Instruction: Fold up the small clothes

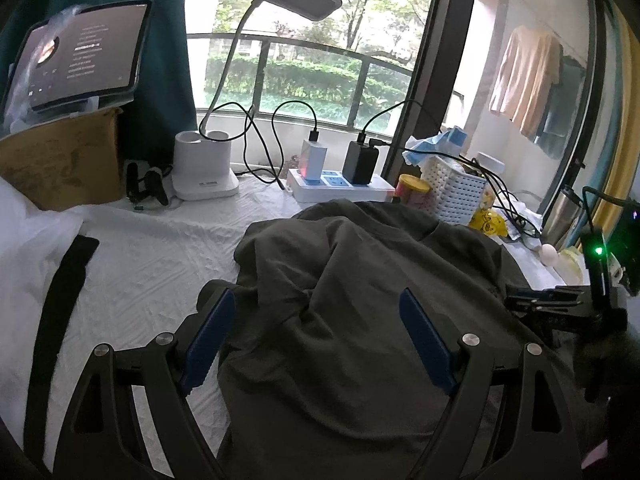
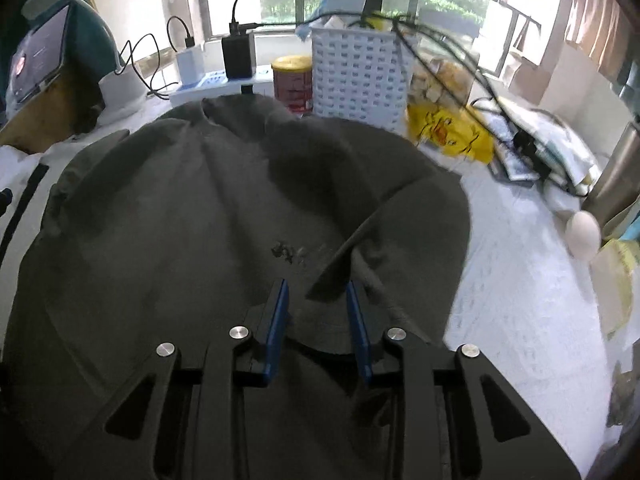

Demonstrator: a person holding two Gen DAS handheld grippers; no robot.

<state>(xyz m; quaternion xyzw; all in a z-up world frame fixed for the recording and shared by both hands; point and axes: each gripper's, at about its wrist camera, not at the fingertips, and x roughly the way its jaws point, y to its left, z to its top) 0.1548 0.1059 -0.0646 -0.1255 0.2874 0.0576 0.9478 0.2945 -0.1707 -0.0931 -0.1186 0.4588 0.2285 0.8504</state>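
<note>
Right wrist view first: my right gripper (image 2: 316,292) has its blue fingers (image 2: 280,308) narrowed to a small gap, and a raised fold of the dark olive t-shirt (image 2: 224,200) pokes up between them. It's a bit blurry there, so I can't swear the pads are actually pinching the cloth yet; looks more like it's sitting in the gap, closest to the right-hand finger.

Left wrist view: my left gripper (image 1: 316,336) is spread wide, holding nothing, hovering over the near part of the same shirt, with the left edge of the fabric just inside the left finger (image 1: 212,336).

The shirt is lying rumpled on the white cloth covering the counter (image 1: 152,256), spread across from left to right, bunched up toward the back where it nearly reaches the power strip (image 1: 340,190) and the white basket (image 2: 360,76). It runs straight out ahead of both sets of fingers.

What matters for the next bit, I'd say: the right side is nearer to a real hold, since the fold is already in between its fingers. The left needs to come down onto that near-left edge before any folding can happen.
</note>
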